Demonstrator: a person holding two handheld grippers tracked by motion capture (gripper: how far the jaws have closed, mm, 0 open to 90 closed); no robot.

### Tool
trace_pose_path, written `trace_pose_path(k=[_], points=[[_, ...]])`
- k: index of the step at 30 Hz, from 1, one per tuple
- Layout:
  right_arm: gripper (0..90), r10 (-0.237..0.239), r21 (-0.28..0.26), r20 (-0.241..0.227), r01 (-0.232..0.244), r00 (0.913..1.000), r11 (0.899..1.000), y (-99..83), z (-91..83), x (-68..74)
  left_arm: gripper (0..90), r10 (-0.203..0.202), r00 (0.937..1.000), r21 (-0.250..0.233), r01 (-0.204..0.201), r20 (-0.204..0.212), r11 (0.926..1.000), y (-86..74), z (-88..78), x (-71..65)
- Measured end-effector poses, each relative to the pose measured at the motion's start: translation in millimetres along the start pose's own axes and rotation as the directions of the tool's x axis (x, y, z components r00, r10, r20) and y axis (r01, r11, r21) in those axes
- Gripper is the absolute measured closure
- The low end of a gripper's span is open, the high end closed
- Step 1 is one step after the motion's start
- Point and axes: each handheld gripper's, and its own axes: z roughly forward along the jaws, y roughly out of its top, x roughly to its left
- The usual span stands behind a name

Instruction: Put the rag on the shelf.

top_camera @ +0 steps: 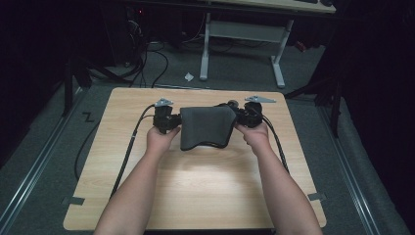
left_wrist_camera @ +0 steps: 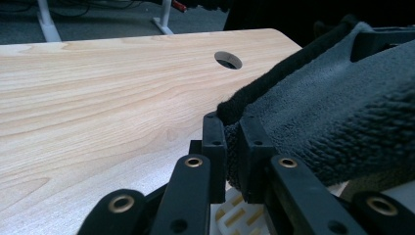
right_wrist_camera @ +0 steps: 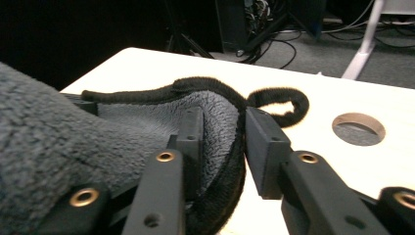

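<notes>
Dark grey towel [top_camera: 204, 127] at middle of wooden surface [top_camera: 195, 186], stretched between both grippers. Left gripper [left_wrist_camera: 234, 147] clamped on towel's left edge, black hem pinched between jaws. Right gripper [right_wrist_camera: 222, 142] at towel's right edge: jaws apart, cloth lying against one pad, gap at other. Hem loop [right_wrist_camera: 279, 104] rests on surface near round hole [right_wrist_camera: 358, 128].

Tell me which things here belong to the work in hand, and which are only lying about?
In the work:
- grey towel
- left claw, clamped on its edge
- right claw, at its other edge
- wooden table

Lying about:
- white scrap on the floor
- white desk frame
</notes>
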Motion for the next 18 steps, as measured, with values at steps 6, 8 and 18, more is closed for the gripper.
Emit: trace_pose_path(k=[6, 8, 18], points=[[59.8, 0.009, 0.004, 0.04, -0.009, 0.9992, 1.0, 1.2, -0.8, -3.4, 81.9, 0.01, 0.9999, 0.005, -0.01, -0.006, 0.9999, 0.2, -0.7, -0.6], [57.1, 0.015, 0.004, 0.049, -0.015, 0.9987, 1.0, 1.4, -1.5, -4.9, 81.1, 0.008, 0.9999, 0.006, -0.008, -0.007, 0.9999, 0.3, -0.7, -0.8], [52.0, 0.016, 0.005, 0.096, -0.017, 0.9953, 1.0, 4.1, -5.2, -7.8, 78.1, 0.012, 0.9997, 0.009, -0.012, -0.019, 0.9999, 1.1, -2.0, -1.3]])
